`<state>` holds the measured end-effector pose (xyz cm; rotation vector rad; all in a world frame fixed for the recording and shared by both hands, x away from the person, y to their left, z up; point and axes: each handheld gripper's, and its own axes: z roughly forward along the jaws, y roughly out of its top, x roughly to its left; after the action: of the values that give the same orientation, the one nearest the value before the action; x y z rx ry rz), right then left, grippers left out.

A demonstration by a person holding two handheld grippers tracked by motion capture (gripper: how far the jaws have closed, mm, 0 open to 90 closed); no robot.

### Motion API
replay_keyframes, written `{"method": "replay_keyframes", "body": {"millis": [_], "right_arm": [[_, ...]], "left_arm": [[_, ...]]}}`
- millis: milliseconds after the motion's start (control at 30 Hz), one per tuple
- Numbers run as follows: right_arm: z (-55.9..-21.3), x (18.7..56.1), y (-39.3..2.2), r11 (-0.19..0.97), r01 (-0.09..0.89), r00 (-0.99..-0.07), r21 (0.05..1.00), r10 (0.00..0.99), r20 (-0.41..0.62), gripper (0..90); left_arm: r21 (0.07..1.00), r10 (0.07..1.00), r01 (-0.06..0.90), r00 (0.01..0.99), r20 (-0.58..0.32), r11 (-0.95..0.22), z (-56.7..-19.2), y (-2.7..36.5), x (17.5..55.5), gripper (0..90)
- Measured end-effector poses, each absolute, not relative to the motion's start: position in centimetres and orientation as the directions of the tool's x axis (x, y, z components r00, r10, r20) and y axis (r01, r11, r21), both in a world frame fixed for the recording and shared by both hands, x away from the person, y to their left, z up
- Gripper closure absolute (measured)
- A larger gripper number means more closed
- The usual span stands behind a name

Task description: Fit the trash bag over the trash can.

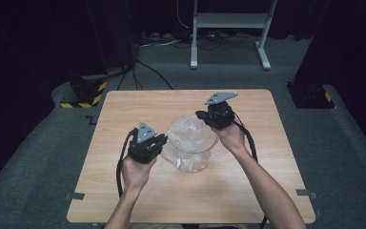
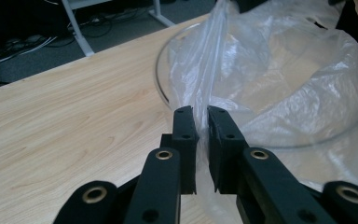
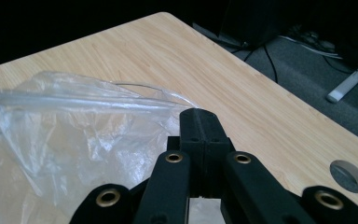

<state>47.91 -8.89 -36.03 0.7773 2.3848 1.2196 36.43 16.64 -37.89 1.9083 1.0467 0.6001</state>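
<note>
Plastic bag edge pinched between both grippers' jaws.

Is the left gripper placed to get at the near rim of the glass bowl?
Probably yes: the left gripper pinches the plastic bag just short of the glass bowl, nothing between.

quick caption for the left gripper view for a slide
Left gripper pinching a fold of the clear plastic bag that lines a glass bowl on the wooden table.
</note>
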Motion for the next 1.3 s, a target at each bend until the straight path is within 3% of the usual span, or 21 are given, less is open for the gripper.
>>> {"method": "replay_keyframes", "body": {"millis": [467, 900, 1300], "right_arm": [[-37.1, 48.2, -9.2, 0.559, 0.363, -0.808, 0.745, 0.587, -0.046, 90.0], [-37.4, 49.6, -9.4, 0.461, 0.369, -0.750, 0.807, 0.661, -0.035, 85.7], [-37.7, 50.3, -9.8, 0.430, 0.374, -0.727, 0.822, 0.686, -0.028, 90.0]], "left_arm": [[0.847, 0.851, 0.465, 0.524, -0.029, -0.258, -38.8, 17.7, 38.3, 82.6], [0.854, 0.881, 0.472, 0.471, -0.037, -0.217, -39.1, 17.6, 41.3, 82.7], [0.850, 0.884, 0.490, 0.463, -0.066, -0.193, -39.5, 17.2, 43.2, 86.6]]}}
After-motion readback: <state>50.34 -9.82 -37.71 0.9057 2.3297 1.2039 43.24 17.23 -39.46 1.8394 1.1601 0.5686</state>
